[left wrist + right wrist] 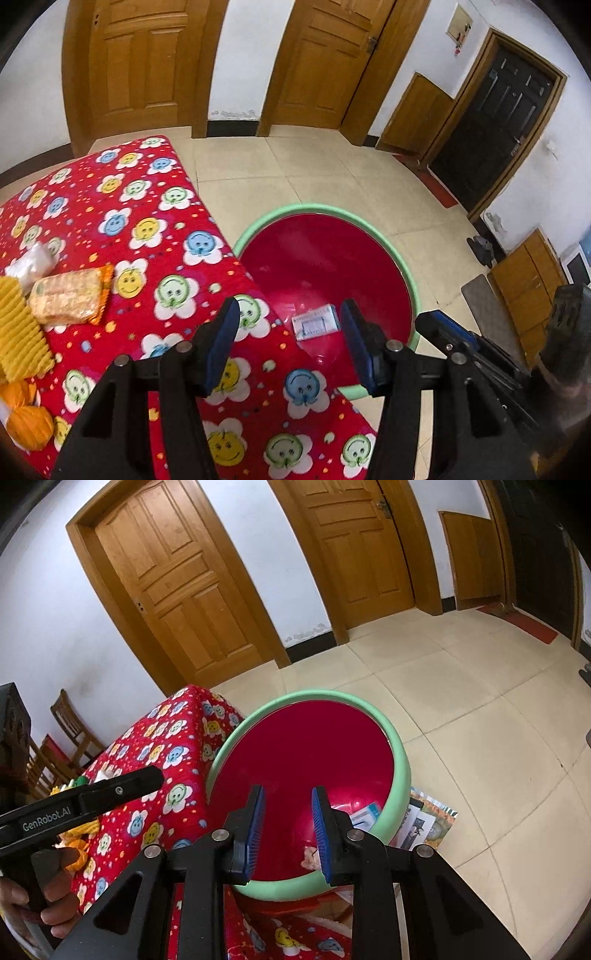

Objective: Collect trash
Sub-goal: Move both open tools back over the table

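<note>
A red basin with a green rim [408, 266] stands on the floor beside the table; it also shows in the right wrist view [400, 771]. A white-blue packet [316, 322] lies inside it, seen again in the right wrist view [364, 816], near a small pinkish scrap [309, 856]. My left gripper [290, 323] is open and empty above the table edge and basin. My right gripper [288, 805] is open and empty over the basin. On the table lie an orange biscuit pack [70, 297], a clear bag [31, 264] and yellow wrappers [18, 332].
The table wears a red cloth with smiley flowers [147, 206]. Orange items [29, 424] sit at its near left corner. Papers [428, 823] lie on the floor by the basin. Wooden doors [147, 62] and chairs [70, 723] stand behind.
</note>
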A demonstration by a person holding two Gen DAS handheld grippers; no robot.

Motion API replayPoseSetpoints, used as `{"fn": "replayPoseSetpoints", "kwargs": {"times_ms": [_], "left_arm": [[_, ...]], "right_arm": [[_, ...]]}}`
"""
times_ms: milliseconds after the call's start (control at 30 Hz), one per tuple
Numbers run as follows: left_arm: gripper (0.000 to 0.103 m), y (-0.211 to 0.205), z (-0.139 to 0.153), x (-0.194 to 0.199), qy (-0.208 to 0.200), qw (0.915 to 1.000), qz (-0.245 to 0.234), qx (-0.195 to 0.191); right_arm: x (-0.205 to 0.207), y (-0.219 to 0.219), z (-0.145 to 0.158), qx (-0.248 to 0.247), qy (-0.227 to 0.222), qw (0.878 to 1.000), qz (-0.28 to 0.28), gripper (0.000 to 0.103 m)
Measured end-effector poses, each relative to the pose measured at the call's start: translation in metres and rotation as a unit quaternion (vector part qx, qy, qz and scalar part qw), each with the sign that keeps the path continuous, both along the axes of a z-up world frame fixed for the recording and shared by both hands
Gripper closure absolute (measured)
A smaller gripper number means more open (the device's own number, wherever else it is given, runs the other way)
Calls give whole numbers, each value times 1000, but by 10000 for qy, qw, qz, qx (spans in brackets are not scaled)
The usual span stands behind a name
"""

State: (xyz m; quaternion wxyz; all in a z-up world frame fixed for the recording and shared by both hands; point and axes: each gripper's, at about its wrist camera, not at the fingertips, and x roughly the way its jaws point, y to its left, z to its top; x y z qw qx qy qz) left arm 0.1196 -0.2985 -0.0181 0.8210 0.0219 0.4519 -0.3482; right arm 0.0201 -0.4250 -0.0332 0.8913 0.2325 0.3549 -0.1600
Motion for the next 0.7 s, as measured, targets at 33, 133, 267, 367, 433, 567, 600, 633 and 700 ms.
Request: {"fn": "replayPoseSetpoints", "kwargs": {"times_ms": [33, 133, 267, 367, 433, 567, 600, 633, 700], "left_arm": [[46, 4, 1, -1, 8, 10000, 31, -22], [46, 18, 5, -3, 23, 9998, 167, -55], [46, 38, 11, -5, 15, 9993, 357, -135], [46, 54, 17, -8, -35, 9986, 511, -159], [46, 63, 20, -10, -82, 9979, 625, -148], [46, 85, 26, -13, -122, 9964, 803, -244], [46, 91, 27, -14, -138, 9959, 853, -265], [46, 95, 28, -13, -149, 9956, 885, -275], [46, 105, 30, -14, -182, 9945, 985, -295]], "right_arm": [[0, 2, 1, -8, -3, 10000, 19, 77], [1, 8, 4, -26, -7, 10000, 82, 74], [1, 16, 10, -62, -45, 9998, 182, 66], [1, 25, 15, -93, -96, 9996, 257, 61], [2, 31, 18, -117, -119, 9994, 316, 59], [6, 42, 22, -135, -138, 9988, 440, 57], [6, 44, 22, -137, -135, 9987, 464, 57], [6, 47, 23, -133, -136, 9986, 496, 56], [8, 53, 24, -121, -135, 9982, 568, 56]]}}
